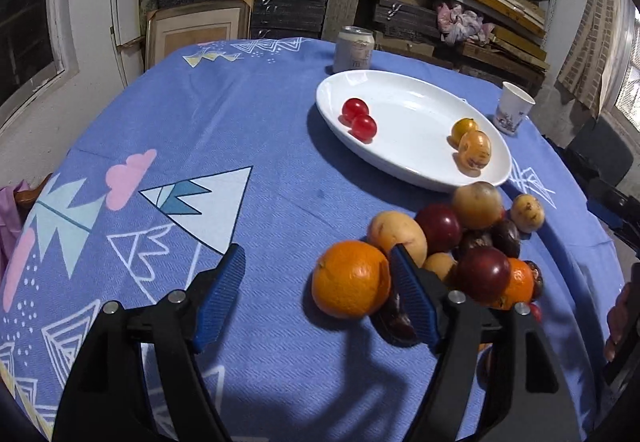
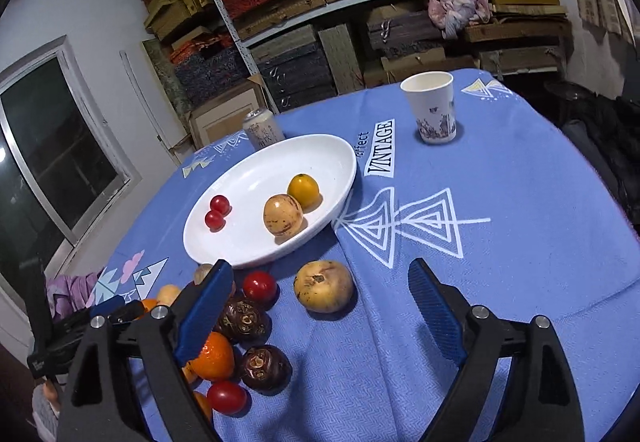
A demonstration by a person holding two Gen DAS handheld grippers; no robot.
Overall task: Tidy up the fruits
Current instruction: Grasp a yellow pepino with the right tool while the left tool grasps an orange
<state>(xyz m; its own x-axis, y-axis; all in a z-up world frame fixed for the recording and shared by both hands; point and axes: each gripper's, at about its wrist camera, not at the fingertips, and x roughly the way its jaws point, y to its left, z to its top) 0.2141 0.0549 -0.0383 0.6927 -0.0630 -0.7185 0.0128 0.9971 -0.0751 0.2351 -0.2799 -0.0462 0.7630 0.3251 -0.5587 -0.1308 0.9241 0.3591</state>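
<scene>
On the blue patterned tablecloth (image 1: 260, 114), the left gripper (image 1: 316, 298) hangs with its blue-padded jaws spread wide over bare cloth, holding nothing; a large orange (image 1: 350, 278) sits just outside its right finger. Further right lies a loose heap of fruit (image 1: 460, 242). Beyond it, the white oval dish (image 2: 320, 150) holds two small red tomatoes (image 2: 216, 212) on its left and two yellow fruits (image 2: 292, 202) on its right. The right gripper (image 2: 316, 306) is likewise wide apart and empty, a yellow-brown round fruit (image 2: 323, 285) lying between its fingers, untouched.

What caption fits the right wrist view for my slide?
Open right gripper above blue tablecloth; white plate holds two cherry tomatoes and two yellow fruits.
</scene>
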